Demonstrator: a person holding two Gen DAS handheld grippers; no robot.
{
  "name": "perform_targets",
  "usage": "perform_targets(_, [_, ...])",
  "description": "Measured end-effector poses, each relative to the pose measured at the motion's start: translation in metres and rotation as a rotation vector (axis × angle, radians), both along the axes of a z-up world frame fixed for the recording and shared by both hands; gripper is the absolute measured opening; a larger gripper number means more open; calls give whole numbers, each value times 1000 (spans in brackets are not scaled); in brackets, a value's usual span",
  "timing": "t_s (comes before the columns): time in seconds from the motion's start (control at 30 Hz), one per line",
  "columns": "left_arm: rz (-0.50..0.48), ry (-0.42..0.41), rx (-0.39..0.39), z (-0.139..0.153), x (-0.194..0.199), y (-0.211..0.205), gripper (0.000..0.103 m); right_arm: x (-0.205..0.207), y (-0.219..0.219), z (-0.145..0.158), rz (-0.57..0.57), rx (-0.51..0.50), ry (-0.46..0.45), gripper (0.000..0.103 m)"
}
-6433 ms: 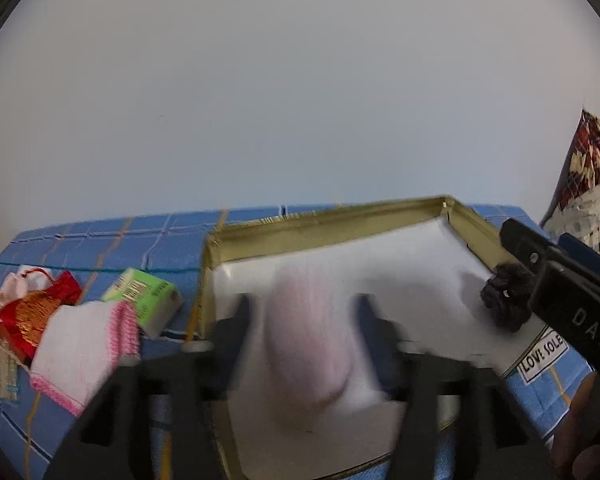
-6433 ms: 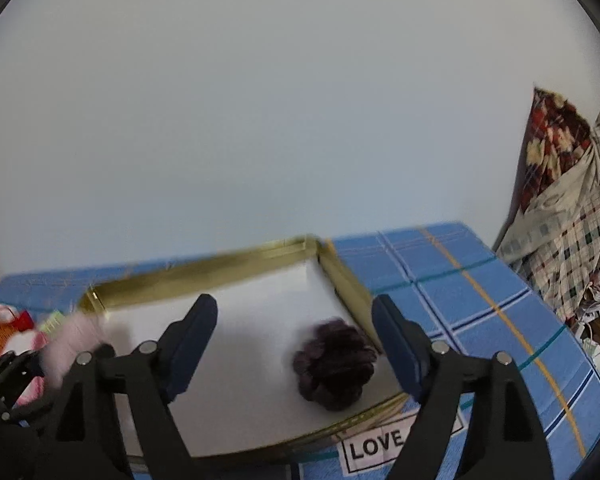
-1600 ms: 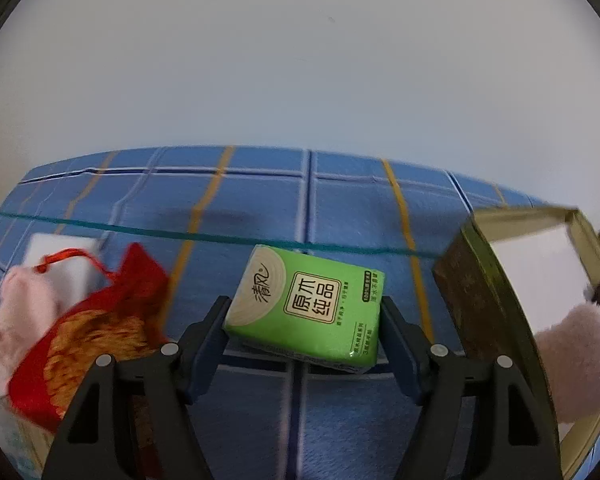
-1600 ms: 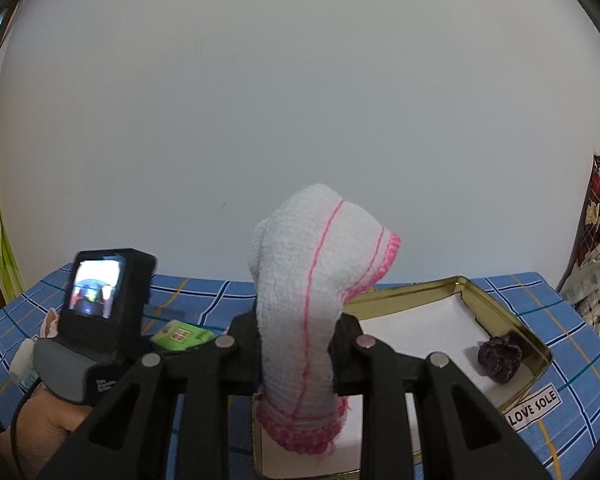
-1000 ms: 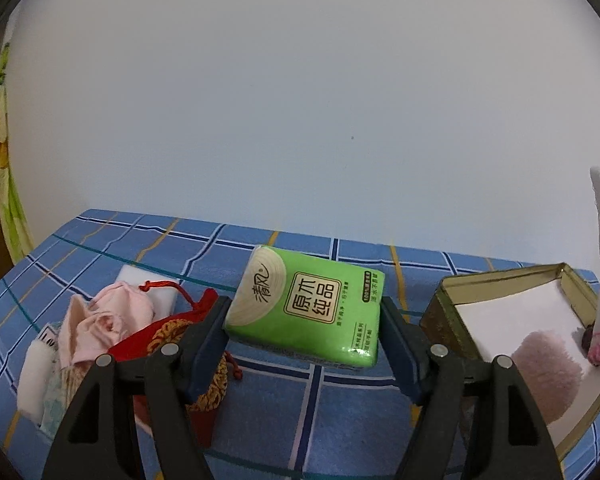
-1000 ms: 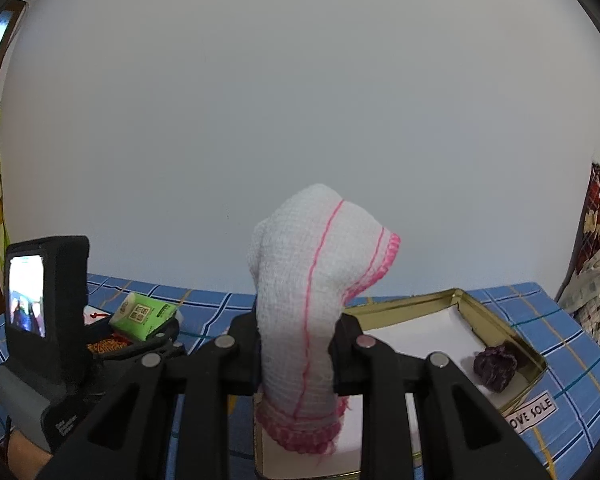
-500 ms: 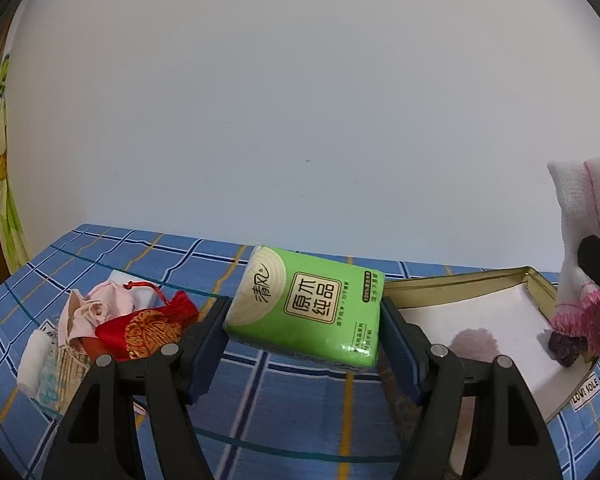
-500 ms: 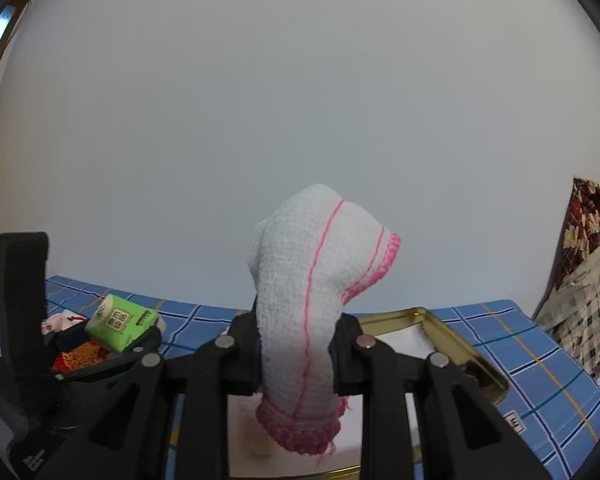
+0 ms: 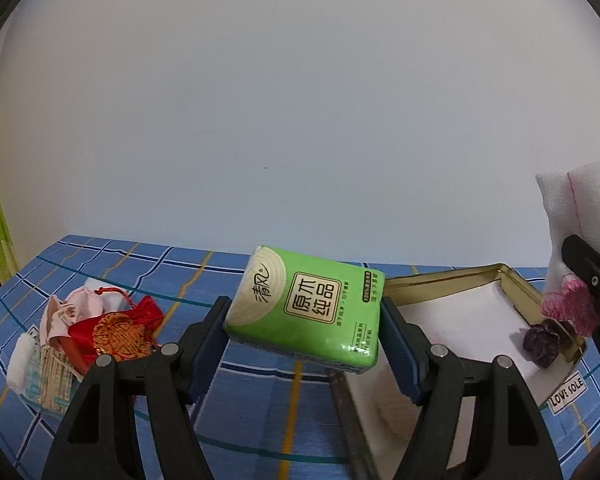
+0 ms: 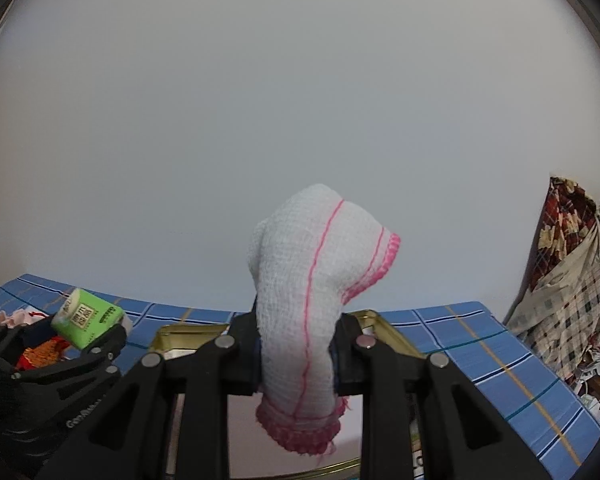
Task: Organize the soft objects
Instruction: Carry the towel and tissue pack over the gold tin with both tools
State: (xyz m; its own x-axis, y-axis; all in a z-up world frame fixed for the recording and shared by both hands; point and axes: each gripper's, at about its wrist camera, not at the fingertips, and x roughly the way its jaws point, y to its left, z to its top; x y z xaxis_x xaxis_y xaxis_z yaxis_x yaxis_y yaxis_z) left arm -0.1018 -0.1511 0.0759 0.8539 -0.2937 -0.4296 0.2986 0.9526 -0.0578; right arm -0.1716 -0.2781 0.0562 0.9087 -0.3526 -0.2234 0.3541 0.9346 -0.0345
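Green tissue pack (image 9: 306,314) between fingers (image 9: 210,348)

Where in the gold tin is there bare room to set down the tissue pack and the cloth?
The white floor of the gold tin is bare across its middle and far side, between the green tissue pack and the dark purple scrunchie. The scrunchie's right corner is crowded; so is the red pouch pile at left.

The left wrist view looks forward and slightly down along the left tongs (image 9: 304,344), close above the blue checked bench (image 9: 260,400), facing a plain white wall. The right wrist view looks out higher and more level along the right tongs (image 10: 296,356). Both share the gold tin (image 9: 516,284) and the green tissue pack (image 9: 306,312), which sits at 9 o'clock in the right view.
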Motion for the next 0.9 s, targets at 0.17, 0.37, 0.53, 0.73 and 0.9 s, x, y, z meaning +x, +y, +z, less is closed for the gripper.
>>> perform_targets(0.17, [-17, -1, 5, 3, -4, -13, 73, -1, -10, 1, -28, -5, 13, 24])
perform_targets(0.37, [-46, -4, -2, 7, -8, -30, 73, -5, -16, 6, -65, -19, 24, 24])
perform_targets(0.53, [-66, -1, 14, 4, -9, -44, 73, -6, -30, 7, -96, -15, 34, 24])
perform_targets(0.73, [-83, 22, 12, 1, -6, -57, 73, 3, -55, -3, -130, -26, 76, 24])
perform_targets(0.9, [-106, 29, 26, 0, -11, -74, 73, 7, -72, -11, -152, -31, 111, 24])
